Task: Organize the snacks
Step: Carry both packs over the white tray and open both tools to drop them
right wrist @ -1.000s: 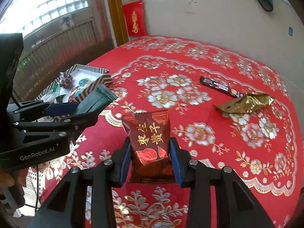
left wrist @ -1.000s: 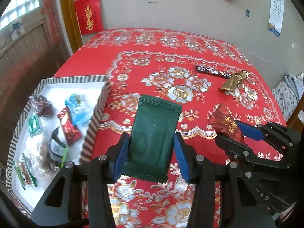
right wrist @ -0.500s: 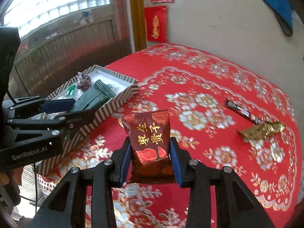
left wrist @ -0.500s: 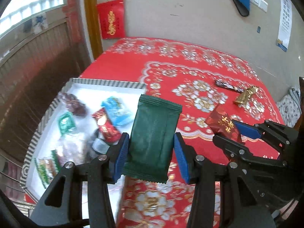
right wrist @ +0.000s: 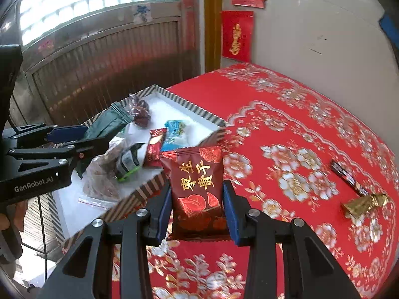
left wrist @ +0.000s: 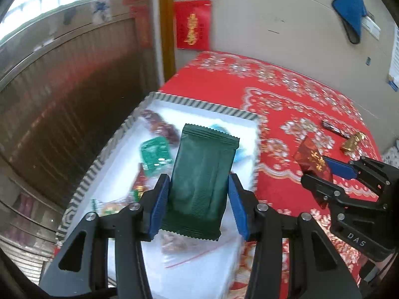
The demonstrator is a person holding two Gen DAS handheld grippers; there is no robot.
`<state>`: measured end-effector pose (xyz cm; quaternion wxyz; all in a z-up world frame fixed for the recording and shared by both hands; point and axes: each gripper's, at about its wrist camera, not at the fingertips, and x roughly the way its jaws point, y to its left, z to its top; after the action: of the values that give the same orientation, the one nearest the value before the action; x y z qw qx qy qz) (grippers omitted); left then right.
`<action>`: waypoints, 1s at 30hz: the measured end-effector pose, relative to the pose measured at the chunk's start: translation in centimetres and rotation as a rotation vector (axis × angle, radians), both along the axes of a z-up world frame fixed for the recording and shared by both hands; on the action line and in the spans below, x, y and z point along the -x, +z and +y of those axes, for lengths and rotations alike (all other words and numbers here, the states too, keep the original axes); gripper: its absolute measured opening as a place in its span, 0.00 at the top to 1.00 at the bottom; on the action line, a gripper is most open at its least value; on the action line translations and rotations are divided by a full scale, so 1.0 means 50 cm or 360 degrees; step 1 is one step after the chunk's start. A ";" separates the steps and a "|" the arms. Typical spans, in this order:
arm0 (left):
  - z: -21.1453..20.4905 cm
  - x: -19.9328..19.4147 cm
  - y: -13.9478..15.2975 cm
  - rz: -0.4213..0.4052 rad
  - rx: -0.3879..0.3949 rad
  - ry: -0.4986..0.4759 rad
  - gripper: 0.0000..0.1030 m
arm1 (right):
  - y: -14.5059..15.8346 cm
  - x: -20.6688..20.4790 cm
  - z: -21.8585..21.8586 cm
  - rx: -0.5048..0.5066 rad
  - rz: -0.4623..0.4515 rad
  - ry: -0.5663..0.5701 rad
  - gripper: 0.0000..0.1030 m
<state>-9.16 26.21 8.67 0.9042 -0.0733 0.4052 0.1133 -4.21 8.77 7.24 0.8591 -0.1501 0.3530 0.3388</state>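
Note:
My left gripper [left wrist: 198, 199] is shut on a dark green snack packet [left wrist: 203, 182] and holds it above the striped-rim white box [left wrist: 199, 103], which holds several snacks. My right gripper [right wrist: 198, 205] is shut on a dark red packet with gold characters [right wrist: 197, 189] and holds it above the red tablecloth just right of the box [right wrist: 189, 108]. The left gripper and green packet [right wrist: 107, 124] show at the left of the right wrist view. The right gripper with the red packet [left wrist: 313, 159] shows at the right of the left wrist view.
A gold wrapper [right wrist: 364, 203] and a dark bar [right wrist: 345, 175] lie on the red flowered tablecloth [right wrist: 299, 124] at the right; both also show in the left wrist view, the wrapper [left wrist: 352, 142] and the bar [left wrist: 334, 129]. A wooden slatted wall [left wrist: 62, 99] stands beyond the table's left edge.
Both grippers have moved left with their packets. The green packet went from over the tablecloth to over the box; the red packet came close to the box's right rim.

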 end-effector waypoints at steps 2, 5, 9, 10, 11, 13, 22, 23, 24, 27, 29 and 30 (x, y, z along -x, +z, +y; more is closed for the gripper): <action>0.022 0.007 -0.001 -0.0002 0.0010 0.0034 0.52 | 0.000 0.000 0.019 0.0007 0.0003 0.0025 0.63; 0.050 0.017 -0.004 0.0002 0.0011 0.0078 0.52 | -0.002 -0.003 0.049 0.0014 0.0010 0.0058 0.63; 0.081 0.024 -0.017 0.0024 0.0021 0.0132 0.52 | -0.003 -0.012 0.090 0.0022 0.0022 0.0101 0.63; 0.088 0.026 -0.021 0.0029 0.0030 0.0145 0.52 | -0.004 -0.015 0.101 0.0025 0.0027 0.0113 0.63; 0.095 0.026 -0.027 0.0039 0.0037 0.0157 0.52 | -0.006 -0.019 0.111 0.0030 0.0032 0.0122 0.62; 0.104 0.024 -0.038 0.0056 0.0049 0.0171 0.52 | -0.012 -0.029 0.138 0.0048 0.0044 0.0142 0.62; 0.119 0.014 -0.076 0.0114 0.0055 0.0189 0.52 | -0.059 -0.073 0.202 0.0103 0.0131 0.0166 0.62; 0.120 0.014 -0.077 0.0116 0.0054 0.0190 0.52 | -0.066 -0.078 0.206 0.0102 0.0145 0.0164 0.62; 0.120 0.010 -0.079 0.0119 0.0054 0.0190 0.52 | -0.069 -0.080 0.208 0.0100 0.0151 0.0163 0.62; 0.119 0.008 -0.082 0.0123 0.0039 0.0190 0.52 | -0.075 -0.085 0.214 0.0107 0.0155 0.0159 0.61; 0.116 0.007 -0.083 0.0121 0.0029 0.0195 0.52 | -0.077 -0.088 0.212 0.0101 0.0166 0.0154 0.60; 0.114 0.006 -0.084 0.0121 0.0024 0.0198 0.51 | -0.077 -0.089 0.211 0.0092 0.0175 0.0152 0.60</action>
<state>-9.47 31.93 4.47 0.8787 -0.1008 0.4348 0.1690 0.26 19.31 3.37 0.8165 -0.1725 0.4017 0.3769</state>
